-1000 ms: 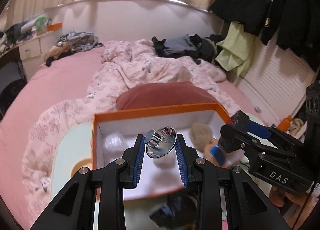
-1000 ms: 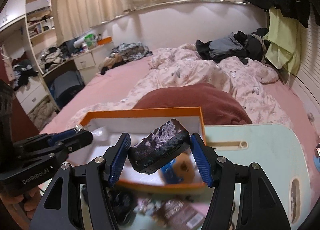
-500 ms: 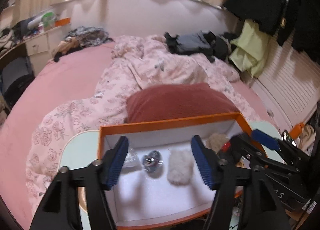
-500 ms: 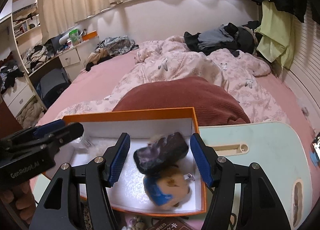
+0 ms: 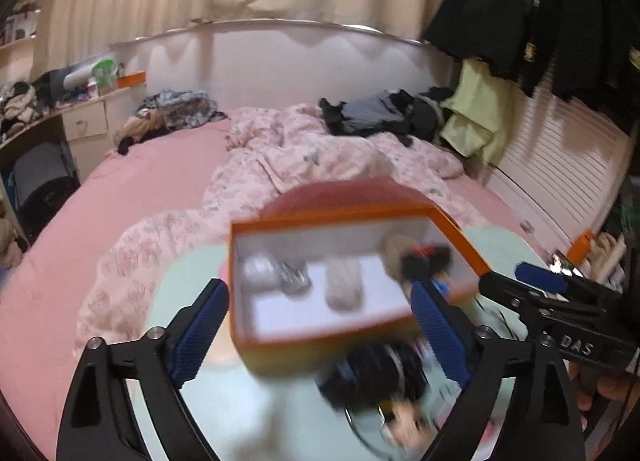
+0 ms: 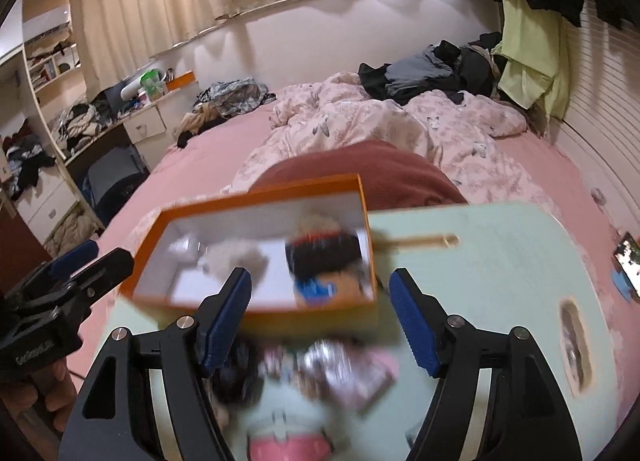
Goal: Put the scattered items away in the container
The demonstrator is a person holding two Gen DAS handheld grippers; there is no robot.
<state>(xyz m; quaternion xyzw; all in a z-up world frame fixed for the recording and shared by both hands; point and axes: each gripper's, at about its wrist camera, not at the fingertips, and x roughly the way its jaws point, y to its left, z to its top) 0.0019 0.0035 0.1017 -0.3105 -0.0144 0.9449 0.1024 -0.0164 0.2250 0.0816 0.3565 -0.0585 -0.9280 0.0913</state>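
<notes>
An orange box (image 5: 256, 333) with a white inside stands on a pale green table (image 5: 184, 289). In it lie a shiny metal piece (image 5: 294, 281), a clear crumpled item (image 5: 258, 271), a pale fluffy item (image 5: 343, 285) and a dark item on a doll with blue (image 6: 324, 257). My left gripper (image 5: 320, 325) is open and empty, in front of the box. My right gripper (image 6: 320, 317) is open and empty, in front of the box (image 6: 256, 303). Blurred scattered items (image 5: 376, 381) lie on the table before the box, and they also show in the right wrist view (image 6: 320, 365).
A dark red pillow (image 6: 360, 165) and a pink bed (image 5: 160, 173) with a flowered quilt lie behind the table (image 6: 500, 261). The right gripper shows at the right of the left wrist view (image 5: 560, 301). The left gripper shows at the left of the right wrist view (image 6: 60, 285).
My left gripper let the shiny metal piece drop into the box and my right gripper let go of the dark item there. Both opened and pulled back towards me.
</notes>
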